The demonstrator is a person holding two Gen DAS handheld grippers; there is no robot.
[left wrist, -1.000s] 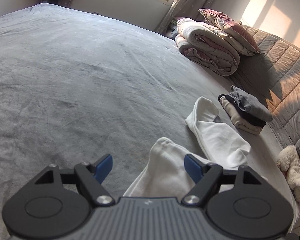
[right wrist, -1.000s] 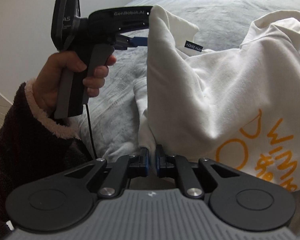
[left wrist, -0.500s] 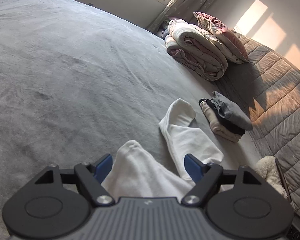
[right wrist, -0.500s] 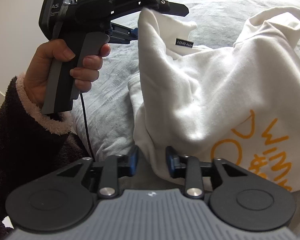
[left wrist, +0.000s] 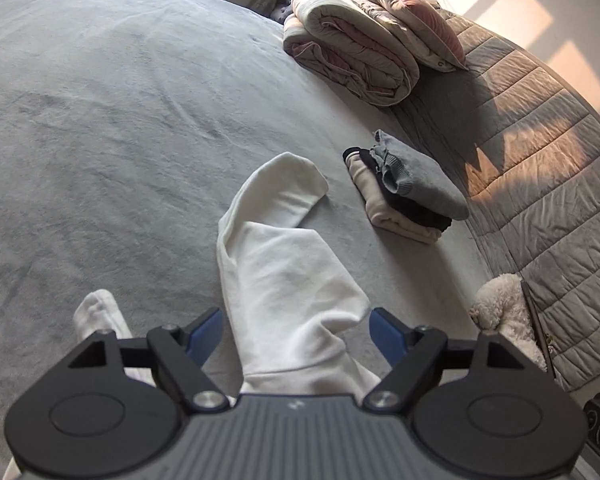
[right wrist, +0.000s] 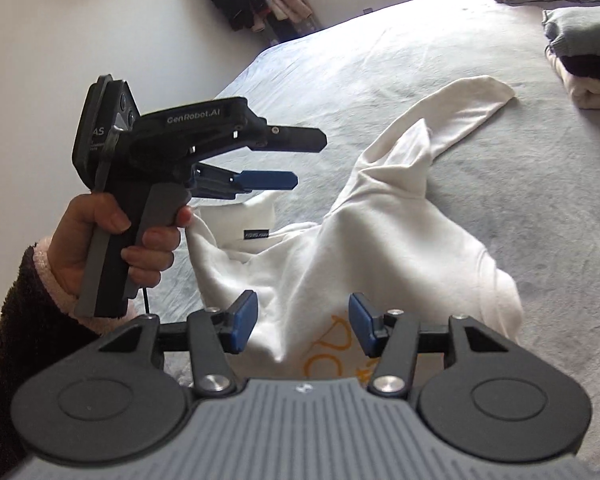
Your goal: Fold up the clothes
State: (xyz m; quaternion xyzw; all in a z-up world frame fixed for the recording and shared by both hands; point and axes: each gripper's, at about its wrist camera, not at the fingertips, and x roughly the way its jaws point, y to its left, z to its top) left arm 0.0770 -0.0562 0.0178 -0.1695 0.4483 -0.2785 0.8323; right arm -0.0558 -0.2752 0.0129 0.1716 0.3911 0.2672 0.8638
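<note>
A white sweatshirt (right wrist: 380, 248) with orange print lies crumpled on the grey bed (right wrist: 500, 80), one sleeve (left wrist: 276, 216) stretched toward the headboard. My left gripper (left wrist: 296, 330) is open above the sleeve, holding nothing; it also shows in the right wrist view (right wrist: 296, 160), raised over the collar. My right gripper (right wrist: 302, 320) is open just above the printed front, with no cloth between its pads.
A stack of folded clothes (left wrist: 408, 192) lies near the quilted headboard (left wrist: 540, 160). A rolled duvet and pillow (left wrist: 360, 48) sit further back. A white plush toy (left wrist: 504, 316) lies at the bed's right edge. Bare grey bedspread (left wrist: 100, 120) stretches left.
My right gripper was shut on the sweatshirt and has opened, letting it drop onto the bed. My left gripper has shifted, so the sleeve now lies between its fingers.
</note>
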